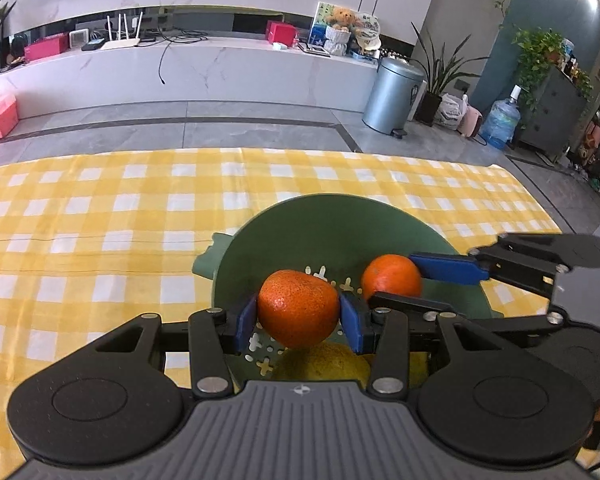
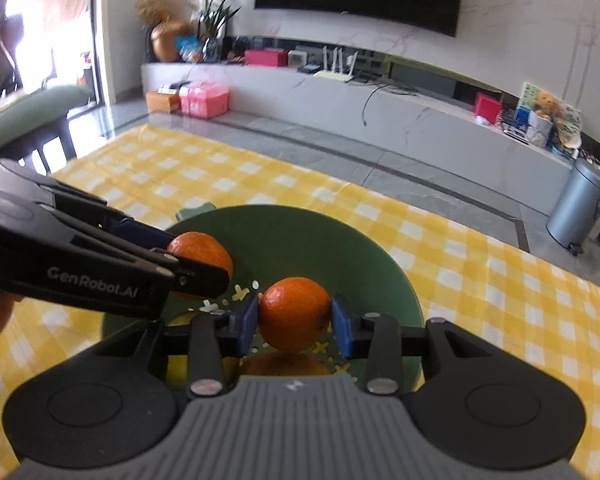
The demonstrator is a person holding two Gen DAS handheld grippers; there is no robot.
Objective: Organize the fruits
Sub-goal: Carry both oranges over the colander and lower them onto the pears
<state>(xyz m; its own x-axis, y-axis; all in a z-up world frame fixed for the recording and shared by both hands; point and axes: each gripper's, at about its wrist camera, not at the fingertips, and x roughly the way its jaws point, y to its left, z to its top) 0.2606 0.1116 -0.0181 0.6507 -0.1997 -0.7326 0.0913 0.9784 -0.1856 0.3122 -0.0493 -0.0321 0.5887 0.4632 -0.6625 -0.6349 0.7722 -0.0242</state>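
An orange (image 1: 298, 308) is clamped by the left gripper (image 1: 299, 314) and another orange (image 2: 295, 313) by the right gripper (image 2: 295, 320), both above the green colander (image 1: 324, 224). Release into it is judged next, with both lowered gently.

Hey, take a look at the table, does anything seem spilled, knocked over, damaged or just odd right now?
Nothing stands out. The left gripper and right gripper each hold a whole orange over the green colander, which sits upright on the yellow checked cloth. A yellow fruit lies inside. No spills show.
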